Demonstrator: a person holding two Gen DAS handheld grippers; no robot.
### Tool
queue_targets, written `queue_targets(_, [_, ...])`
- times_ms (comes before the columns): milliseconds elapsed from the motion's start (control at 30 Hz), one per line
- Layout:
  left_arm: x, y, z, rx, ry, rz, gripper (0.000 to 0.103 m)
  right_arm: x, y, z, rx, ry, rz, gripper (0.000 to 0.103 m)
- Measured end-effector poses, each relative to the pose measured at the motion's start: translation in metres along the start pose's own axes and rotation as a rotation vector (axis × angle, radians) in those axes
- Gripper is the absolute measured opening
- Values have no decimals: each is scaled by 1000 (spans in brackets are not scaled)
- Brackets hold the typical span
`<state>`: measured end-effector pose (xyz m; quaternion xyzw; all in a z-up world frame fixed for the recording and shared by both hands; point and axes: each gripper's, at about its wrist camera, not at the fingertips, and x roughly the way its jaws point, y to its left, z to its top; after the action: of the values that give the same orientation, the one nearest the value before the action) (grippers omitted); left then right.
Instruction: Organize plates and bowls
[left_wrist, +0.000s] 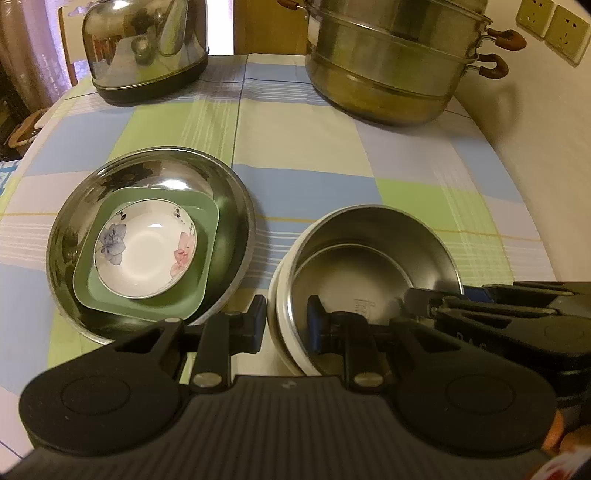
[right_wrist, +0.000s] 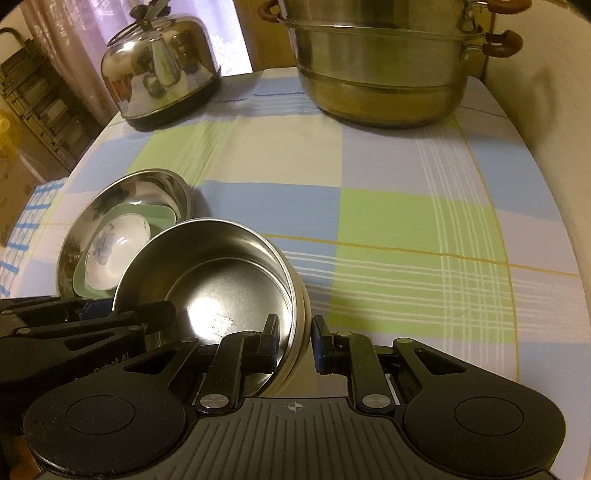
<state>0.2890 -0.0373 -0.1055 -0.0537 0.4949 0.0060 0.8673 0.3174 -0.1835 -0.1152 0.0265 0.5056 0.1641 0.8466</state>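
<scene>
One steel bowl (left_wrist: 369, 273) with a white outer shell, near right on the checked worktop (left_wrist: 303, 147), has its rim pinched by both the left gripper (left_wrist: 286, 323) and right gripper (right_wrist: 295, 341) fingers, beside one steel basin (left_wrist: 74, 236) stacking one green square plate (left_wrist: 147, 306) and one floral bowl (left_wrist: 146, 247), one kettle (left_wrist: 147, 48) and one steamer pot (left_wrist: 391, 70) far back.

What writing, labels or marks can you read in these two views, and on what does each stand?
"Robot AI", partly cut off: left gripper body, seen from the right wrist.
Letters on the right gripper body: too blurred to read.
Stamp inside the steel bowl: too small to read.
</scene>
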Motion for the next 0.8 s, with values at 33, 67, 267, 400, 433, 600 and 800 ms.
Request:
queue_targets(33, [-1, 1, 0, 0, -6, -5, 22, -1, 1, 0, -2, -10, -5, 18])
queue_targets(67, [-2, 3, 1, 1, -12, -5, 22, -2, 3, 0, -12, -23, -11, 18])
queue_targets(267, [-20, 14, 4, 22, -59, -28, 46, -23, 3, -3, 21, -104, -41, 55])
queue_targets(400, [-45, 24, 0, 46, -100, -66, 50, -48, 3, -14, 76, -173, -45, 62])
queue_targets(433, [-52, 27, -3, 58, -107, -74, 53, -53, 4, -16, 93, -183, -42, 63])
queue_targets(600, [-79, 43, -26, 112, -106, -88, 61, -79, 14, -38, 153, -211, -51, 63])
queue_targets(800, [-101, 69, -56, 122, -82, -103, 67, -99, 34, -71, 211, -197, 1, 64])
